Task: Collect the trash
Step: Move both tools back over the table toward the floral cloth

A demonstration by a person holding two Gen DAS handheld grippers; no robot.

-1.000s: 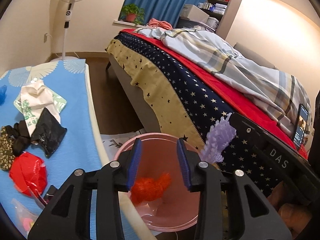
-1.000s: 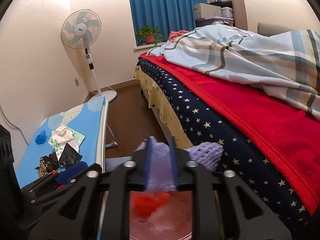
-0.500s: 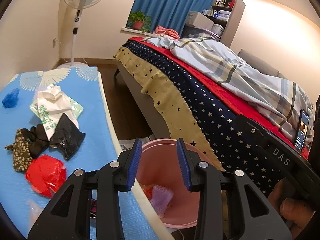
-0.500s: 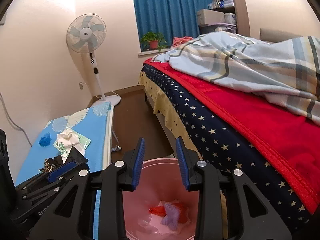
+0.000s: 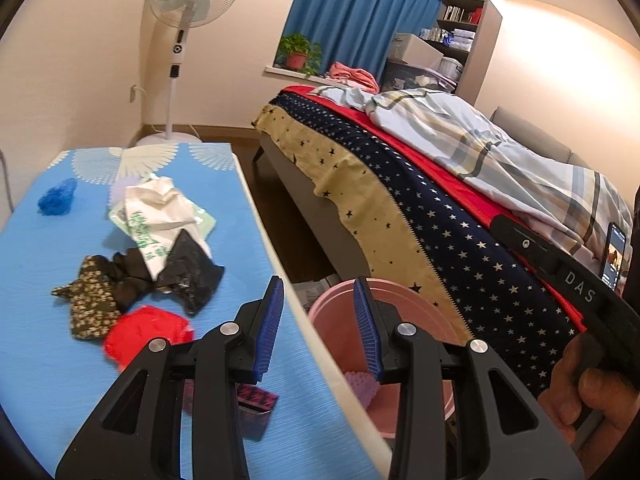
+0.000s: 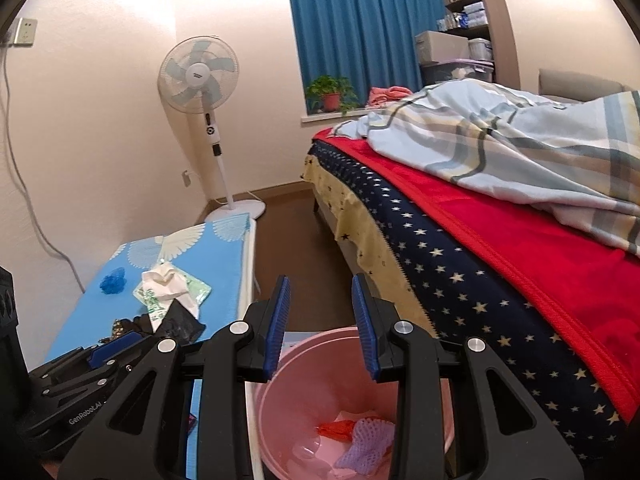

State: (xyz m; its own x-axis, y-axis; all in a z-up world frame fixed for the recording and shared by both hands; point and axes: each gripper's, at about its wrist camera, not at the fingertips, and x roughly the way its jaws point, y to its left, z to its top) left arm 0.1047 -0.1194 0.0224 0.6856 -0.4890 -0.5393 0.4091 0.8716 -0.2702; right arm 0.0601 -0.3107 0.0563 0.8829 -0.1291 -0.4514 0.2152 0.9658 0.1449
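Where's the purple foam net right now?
In the right wrist view the purple foam net lies at the bottom of the pink bucket, beside an orange scrap, on the floor between the blue table and the bed.

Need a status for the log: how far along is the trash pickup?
Done: purple foam net and orange scrap lie in the pink bin. In hand: nothing; both tools, left and right, are open. Left on the blue table: red bag, black bag, white bag, blue scrap.

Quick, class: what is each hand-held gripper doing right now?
Left hand-held gripper: open, holding nothing.
Right hand-held gripper: open, holding nothing.
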